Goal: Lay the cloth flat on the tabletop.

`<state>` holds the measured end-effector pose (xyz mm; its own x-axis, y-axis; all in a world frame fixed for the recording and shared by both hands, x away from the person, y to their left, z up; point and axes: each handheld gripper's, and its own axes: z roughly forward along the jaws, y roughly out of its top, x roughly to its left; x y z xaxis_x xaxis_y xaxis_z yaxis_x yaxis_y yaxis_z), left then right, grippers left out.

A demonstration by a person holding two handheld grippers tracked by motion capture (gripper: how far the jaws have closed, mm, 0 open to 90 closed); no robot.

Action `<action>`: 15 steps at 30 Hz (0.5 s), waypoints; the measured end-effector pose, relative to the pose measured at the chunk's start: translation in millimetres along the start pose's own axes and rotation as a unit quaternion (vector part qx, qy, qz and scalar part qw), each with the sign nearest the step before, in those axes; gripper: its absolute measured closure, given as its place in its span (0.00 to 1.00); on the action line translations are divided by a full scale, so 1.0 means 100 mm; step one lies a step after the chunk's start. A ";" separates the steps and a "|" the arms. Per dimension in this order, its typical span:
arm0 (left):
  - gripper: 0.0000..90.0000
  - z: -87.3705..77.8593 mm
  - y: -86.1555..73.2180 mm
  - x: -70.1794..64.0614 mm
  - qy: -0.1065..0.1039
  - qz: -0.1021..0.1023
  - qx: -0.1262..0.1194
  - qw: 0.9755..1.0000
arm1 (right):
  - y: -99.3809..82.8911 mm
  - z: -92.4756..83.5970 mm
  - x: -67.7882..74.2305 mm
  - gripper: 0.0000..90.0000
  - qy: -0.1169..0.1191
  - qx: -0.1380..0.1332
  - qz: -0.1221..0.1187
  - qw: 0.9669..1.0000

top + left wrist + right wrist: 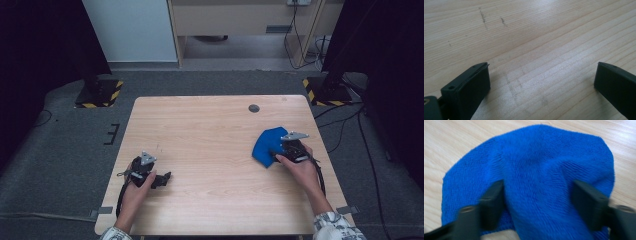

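Right gripper (278, 152) sits at the near-right edge of the blue cloth (268, 144), jaws partway apart with a raised ridge of fabric bunched between them in the right gripper view (537, 195). The picture is motion-blurred, so I cannot tell whether the pads really pinch that ridge or just flank it; I read it as jaws around the fold, not yet clamped. The cloth spreads ahead of the jaws, lying crumpled on the wooden table (210, 125), with one edge humped up, not flat. Left gripper (165, 177) is well apart from the cloth, resting low on the table, jaws wide apart over bare wood, holding nothing (541, 82). Judgement: early stage, the grasp on the cloth is only forming; securing the grip and any lifting, folding or spreading is all left to do
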<state>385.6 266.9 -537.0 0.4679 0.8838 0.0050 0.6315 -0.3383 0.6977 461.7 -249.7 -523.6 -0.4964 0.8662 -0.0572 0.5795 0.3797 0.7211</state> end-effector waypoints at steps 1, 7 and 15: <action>0.00 0.00 0.00 0.00 0.000 0.000 0.000 1.000 | -0.01 -0.01 -0.02 0.57 0.000 -0.006 0.007 1.000; 0.00 -0.01 0.00 -0.01 0.001 0.001 0.000 1.000 | -0.02 -0.04 0.00 0.76 -0.004 -0.022 0.009 1.000; 0.05 -0.03 0.01 -0.05 -0.009 0.003 -0.007 1.000 | 0.10 -0.24 0.39 0.77 0.055 -0.043 -0.012 0.997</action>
<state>381.8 263.0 -534.8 0.4837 0.8752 -0.0037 0.6201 -0.3397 0.7072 432.8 -220.2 -502.7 -0.5800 0.8146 -0.0016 0.5113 0.3655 0.7778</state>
